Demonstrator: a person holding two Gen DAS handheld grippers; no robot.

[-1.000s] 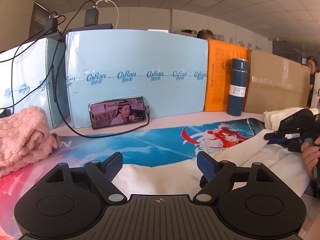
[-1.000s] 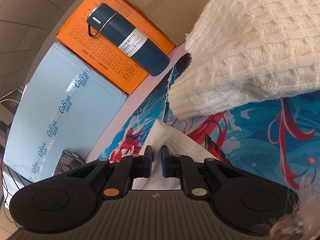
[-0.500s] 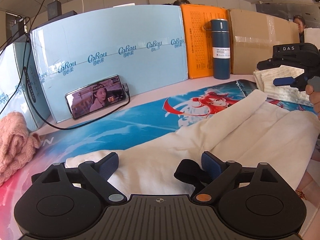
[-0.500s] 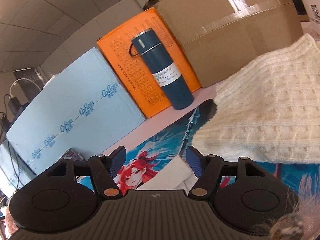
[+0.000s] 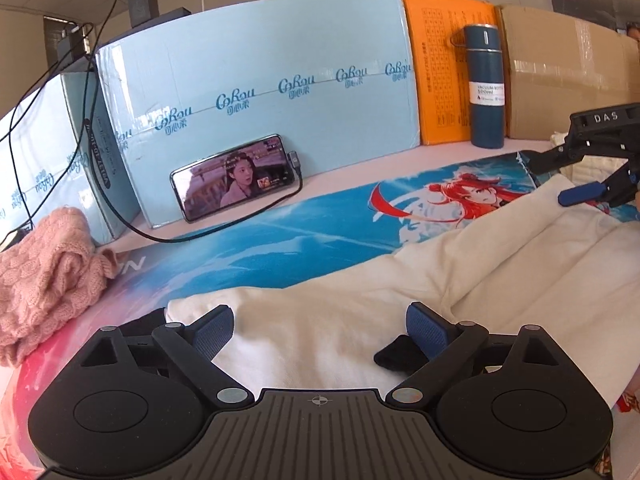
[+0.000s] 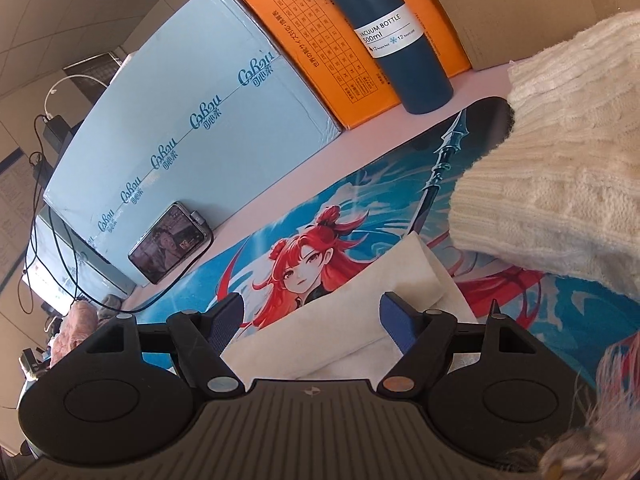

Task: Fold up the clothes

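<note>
While the pink knit sweater (image 5: 44, 276) lies bunched at the desk's far left, a phone (image 5: 234, 178) leans against the light-blue box (image 5: 256, 76) behind it. The left gripper (image 5: 320, 326) hangs over the near end of the cream garment (image 5: 500, 276), its jaws opening wide, cloth beneath them but not pinched. The garment stretches across the printed mat (image 5: 280, 240) toward the right. There the right gripper (image 6: 312, 316) hovers above the garment's far end, jaws opening, pads clear of the fabric. A white knit sweater (image 6: 560, 168) sits just beyond, near the blue bottle (image 6: 392, 40).
</note>
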